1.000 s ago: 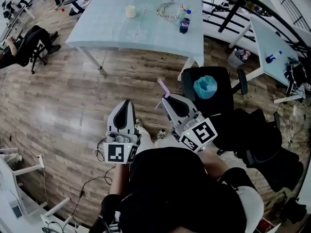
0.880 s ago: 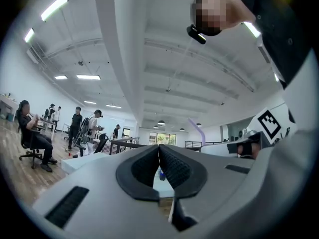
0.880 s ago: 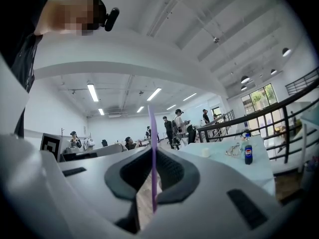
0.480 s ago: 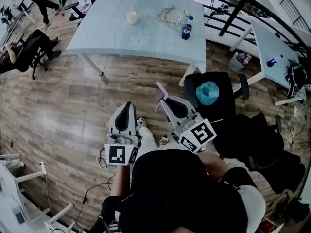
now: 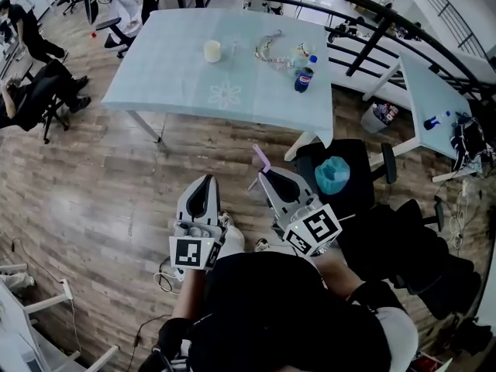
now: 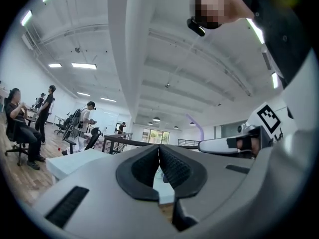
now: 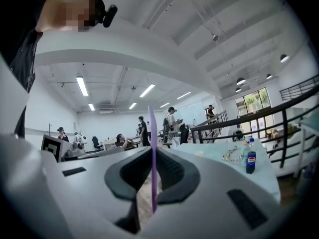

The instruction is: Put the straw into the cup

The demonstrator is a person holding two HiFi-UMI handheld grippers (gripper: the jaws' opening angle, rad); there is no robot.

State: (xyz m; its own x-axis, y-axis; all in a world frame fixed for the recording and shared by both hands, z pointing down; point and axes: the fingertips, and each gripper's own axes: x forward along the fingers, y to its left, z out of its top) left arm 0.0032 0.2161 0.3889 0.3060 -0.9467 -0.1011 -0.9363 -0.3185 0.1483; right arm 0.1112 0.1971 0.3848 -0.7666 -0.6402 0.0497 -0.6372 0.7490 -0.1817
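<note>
Right gripper view shows the right gripper (image 7: 152, 159) pinching the purple straw (image 7: 152, 128) across its pads, with the long end above the jaws and a short end below. The left gripper (image 6: 159, 151) is pressed together on nothing. The cup (image 5: 211, 50) stands on the tabletop (image 5: 159, 80), well ahead of both grippers and slightly to their left, so the step in hand looks like the carry. It should go best with a firm pinch and the straw unturned, so that one end can be lined up over the cup's mouth. The tabletop's near edge lies between the grippers and the cup. A bottle (image 5: 304, 78) stands ahead to the right, a chair (image 5: 355, 152) sits near the right gripper's right side, and open floor (image 5: 116, 177) lies ahead and left.
</note>
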